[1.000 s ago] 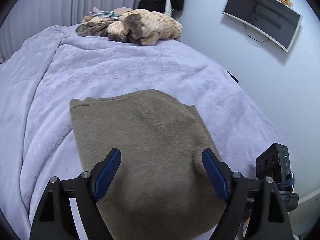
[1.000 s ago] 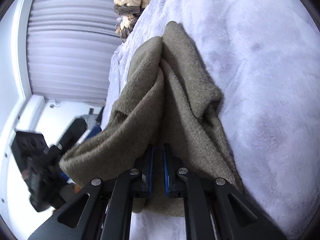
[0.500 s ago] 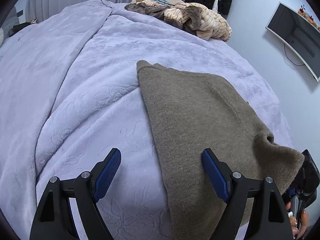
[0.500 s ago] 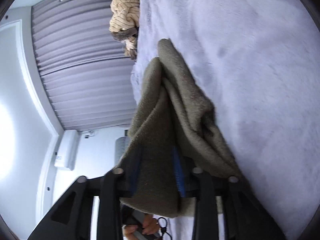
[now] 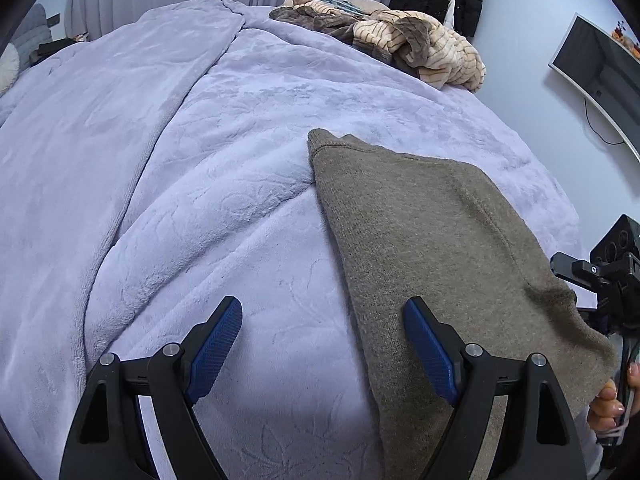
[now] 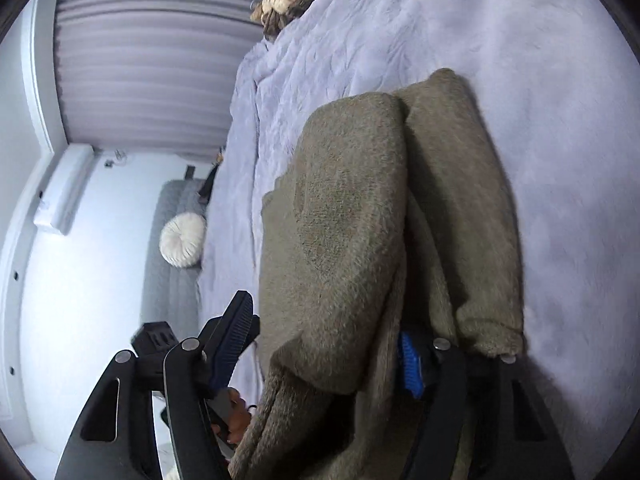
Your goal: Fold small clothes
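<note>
As fold is laid, right tool point(image 6: 328, 356) jaws opening, letting go brown knit garment point(image 5: 432, 240) draped between them, flat on bed point(image 5: 200, 160); left tool point(image 5: 320, 344) spread, empty, poised near its edge.

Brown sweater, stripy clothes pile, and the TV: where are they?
brown sweater point(image 5: 420, 216), left wrist view, middle of the flat knit.
stripy clothes pile point(image 5: 436, 54), left wrist view, top of the cream striped part.
TV point(image 5: 600, 68), left wrist view, dark screen.

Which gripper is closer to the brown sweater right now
Right. The right gripper has the brown sweater bunched between its opening jaws, cloth draped over one finger. The left gripper is open beside it, over the lilac blanket, straddling its left edge.
</note>
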`<state>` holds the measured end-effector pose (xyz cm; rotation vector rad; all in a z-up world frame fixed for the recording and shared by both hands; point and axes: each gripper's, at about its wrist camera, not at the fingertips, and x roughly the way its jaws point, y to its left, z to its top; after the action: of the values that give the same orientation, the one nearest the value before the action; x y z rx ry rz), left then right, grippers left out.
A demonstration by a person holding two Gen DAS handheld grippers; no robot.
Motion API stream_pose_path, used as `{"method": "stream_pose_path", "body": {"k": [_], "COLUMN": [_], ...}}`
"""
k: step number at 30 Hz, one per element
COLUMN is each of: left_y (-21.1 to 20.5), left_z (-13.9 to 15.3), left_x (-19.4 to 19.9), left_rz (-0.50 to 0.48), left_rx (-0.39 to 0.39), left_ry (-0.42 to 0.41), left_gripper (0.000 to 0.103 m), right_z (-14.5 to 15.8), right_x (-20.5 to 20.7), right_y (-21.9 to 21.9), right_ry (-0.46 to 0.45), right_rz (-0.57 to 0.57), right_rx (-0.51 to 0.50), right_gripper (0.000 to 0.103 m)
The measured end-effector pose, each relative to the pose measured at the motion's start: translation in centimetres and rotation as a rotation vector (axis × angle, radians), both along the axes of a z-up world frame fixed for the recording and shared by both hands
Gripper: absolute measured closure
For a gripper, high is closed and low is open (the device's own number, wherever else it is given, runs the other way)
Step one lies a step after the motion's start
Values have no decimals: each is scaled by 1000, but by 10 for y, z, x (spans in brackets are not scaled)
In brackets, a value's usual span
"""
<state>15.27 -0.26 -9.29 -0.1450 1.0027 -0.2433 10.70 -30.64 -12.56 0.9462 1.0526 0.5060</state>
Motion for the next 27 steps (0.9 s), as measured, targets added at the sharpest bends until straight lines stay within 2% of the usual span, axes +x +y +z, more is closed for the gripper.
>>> {"method": "stream_pose_path", "body": {"k": [1, 4, 8, 10, 11, 13, 15, 17, 19, 22, 24, 27], "left_y": [0, -2, -13, -23, -29, -40, -46, -45, -41, -36, -32, -29], "left_z": [0, 4, 20, 22, 19, 11, 2, 1, 2, 11, 19, 27], "left_x": [1, 4, -1, -1, 0, 0, -2, -6, -6, -5, -8, -16], "left_rz": [2, 10, -45, -77, -89, -110, -114, -103, -105, -105, -104, -139], "left_rx": [-1, 14, 21, 28, 42, 73, 98, 102, 101, 130, 158, 136], "left_ry": [4, 16, -33, -42, -39, -26, -32, -44, -39, -36, -48, -49], "left_gripper": [19, 19, 19, 19, 19, 19, 18, 14, 13, 13, 13, 13], "right_z": [4, 19, 70, 81, 79, 57, 28, 9, 9, 20, 31, 51], "right_x": [6, 17, -5, -14, -18, -15, -7, -9, -13, -19, -27, -50], "right_y": [4, 15, 24, 21, 19, 5, -4, -11, -17, -21, -25, -32], "right_ry": [-6, -29, -216, -257, -260, -189, -99, -84, -82, -52, -57, -87], "right_rz": [13, 24, 6, -9, -15, -43, -32, -45, -80, -133, -155, -175], "right_rx": [-49, -191, -275, -321, -353, -379, -370, -323, -277, -357, -364, -369], "right_gripper": [35, 87, 88, 88, 88, 87, 85, 82, 77, 70, 68, 47]}}
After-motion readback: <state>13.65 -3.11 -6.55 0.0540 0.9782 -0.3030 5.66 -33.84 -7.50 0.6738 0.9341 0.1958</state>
